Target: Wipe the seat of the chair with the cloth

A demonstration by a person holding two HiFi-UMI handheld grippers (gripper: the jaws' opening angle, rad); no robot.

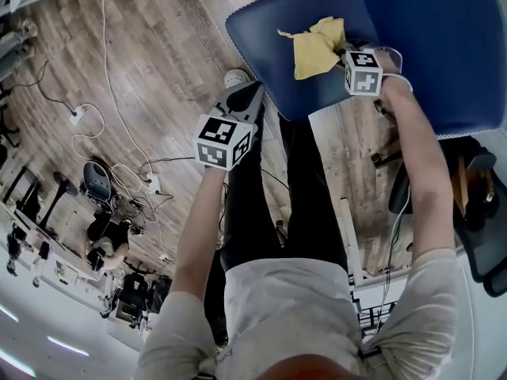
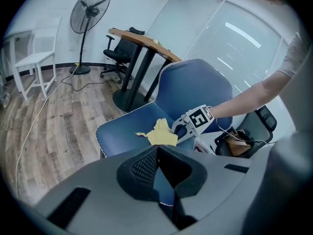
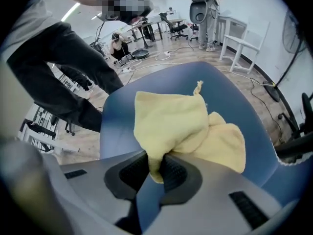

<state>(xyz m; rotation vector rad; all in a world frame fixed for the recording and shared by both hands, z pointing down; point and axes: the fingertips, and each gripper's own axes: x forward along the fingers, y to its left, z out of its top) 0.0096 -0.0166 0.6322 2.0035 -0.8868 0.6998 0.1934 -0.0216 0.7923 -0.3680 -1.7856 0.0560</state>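
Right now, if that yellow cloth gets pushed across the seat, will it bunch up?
Probably floppy: the cloth lies in folds from the right gripper. Likely light, and apt to bunch, since one corner is pinched.

Right gripper (image 3: pixel 155 164) clamped tight (left gripper (image 2: pixel 157 152) closed, empty).

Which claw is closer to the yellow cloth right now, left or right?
Right. The right claw is clamped on the cloth, on the chair seat. The left claw, shut and empty, sits by the seat's edge, clear of the cloth.
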